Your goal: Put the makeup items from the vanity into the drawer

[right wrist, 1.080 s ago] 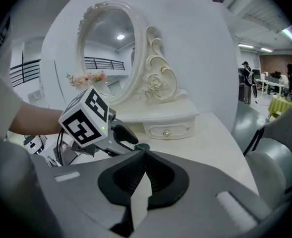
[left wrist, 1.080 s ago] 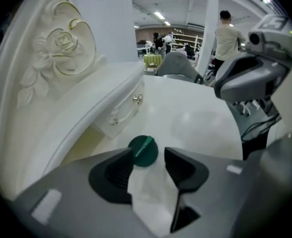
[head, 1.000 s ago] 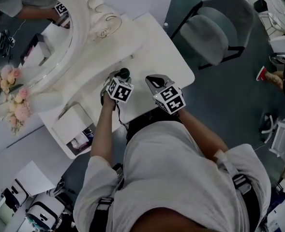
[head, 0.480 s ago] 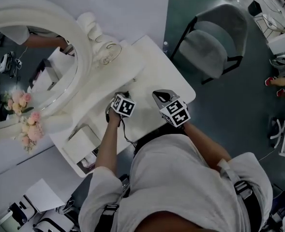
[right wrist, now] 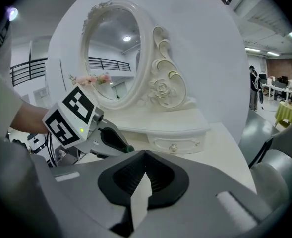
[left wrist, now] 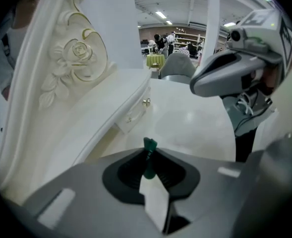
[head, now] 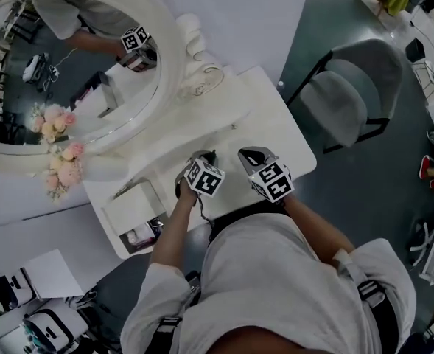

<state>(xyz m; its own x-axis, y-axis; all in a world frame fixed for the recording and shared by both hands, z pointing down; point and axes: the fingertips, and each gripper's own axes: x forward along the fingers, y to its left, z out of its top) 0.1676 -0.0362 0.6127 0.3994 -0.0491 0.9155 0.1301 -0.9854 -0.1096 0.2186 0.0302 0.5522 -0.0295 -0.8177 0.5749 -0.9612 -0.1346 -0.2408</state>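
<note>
L gripper (left wrist: 146,157) jaws just closed on a thin green stick (left wrist: 149,145) (liner, prob.), pinched upright so it should lift clean off the vanity (head: 270,124). Open drawer (head: 130,211) at 8 o'clock. R gripper (right wrist: 145,158) closed, empty, alongside.

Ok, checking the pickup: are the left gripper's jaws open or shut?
Shut on something. The left gripper has just been closing its jaws, and its own view shows them pinched on a slim green item.

The left gripper (left wrist: 148,158), fingers (left wrist: 127,171) just closing, pinches a green makeup item (left wrist: 149,145) above the vanity top (left wrist: 200,123).
</note>
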